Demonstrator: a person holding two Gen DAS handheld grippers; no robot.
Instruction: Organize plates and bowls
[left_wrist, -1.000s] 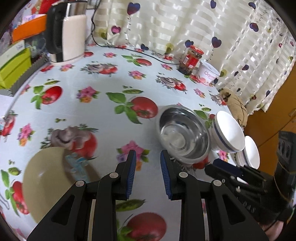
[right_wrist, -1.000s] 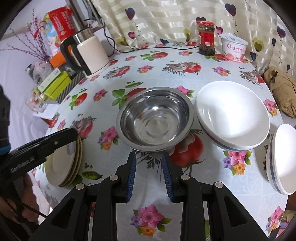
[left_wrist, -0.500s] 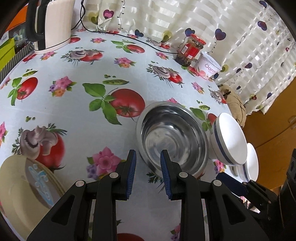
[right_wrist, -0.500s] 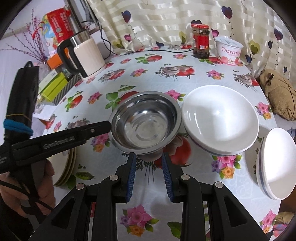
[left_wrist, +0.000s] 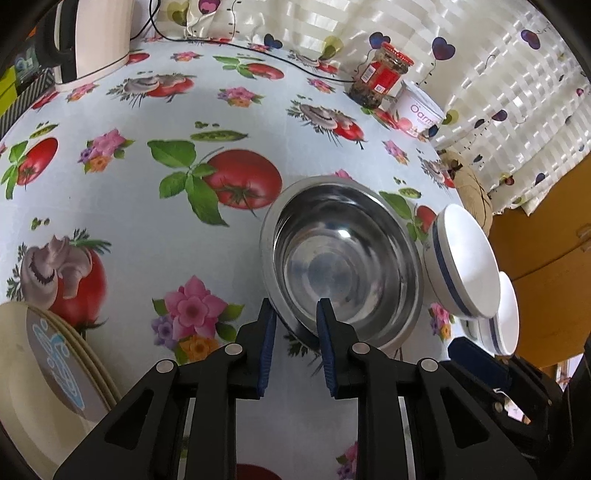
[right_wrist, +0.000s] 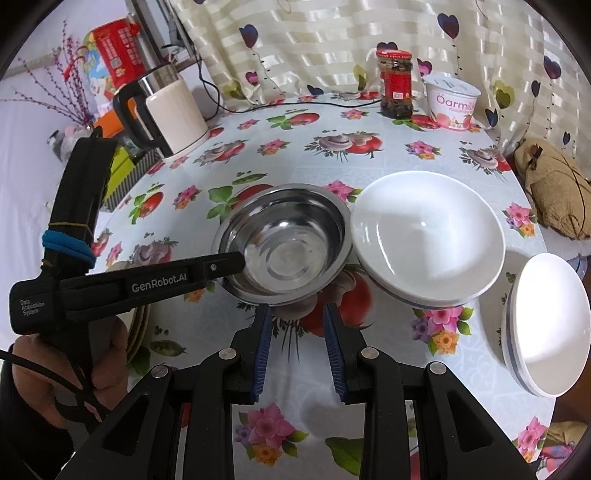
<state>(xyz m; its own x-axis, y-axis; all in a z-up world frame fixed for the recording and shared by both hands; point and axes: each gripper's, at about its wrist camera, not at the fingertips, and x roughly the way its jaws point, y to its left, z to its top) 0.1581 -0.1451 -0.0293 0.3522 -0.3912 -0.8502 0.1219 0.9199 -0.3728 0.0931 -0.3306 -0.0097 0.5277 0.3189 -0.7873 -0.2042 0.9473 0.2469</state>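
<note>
A steel bowl (left_wrist: 351, 258) stands on the flowered tablecloth (left_wrist: 147, 229). My left gripper (left_wrist: 295, 310) straddles its near rim, one finger inside the bowl and one outside. Its jaws are closing, and a gap still shows on both sides of the thin rim. In the right wrist view that left gripper (right_wrist: 229, 264) reaches in from the left over the steel bowl (right_wrist: 288, 251). My right gripper (right_wrist: 297, 310) hovers just short of the bowl, narrowly open and holding nothing. White bowls with a blue stripe (right_wrist: 424, 232) touch the steel bowl's right side. Beige plates (left_wrist: 33, 369) are stacked at the left.
A second stack of white bowls (right_wrist: 550, 325) sits at the table's right edge. At the back are a kettle (right_wrist: 166, 110) with its cable, a red-lidded jar (right_wrist: 397, 85) and a yoghurt tub (right_wrist: 450, 101). A brown cloth bag (right_wrist: 554, 188) lies beyond the right edge.
My left gripper has moved forward and down from beside the beige plates to the steel bowl, and its jaws have narrowed around the rim. The right gripper has stayed almost still.
</note>
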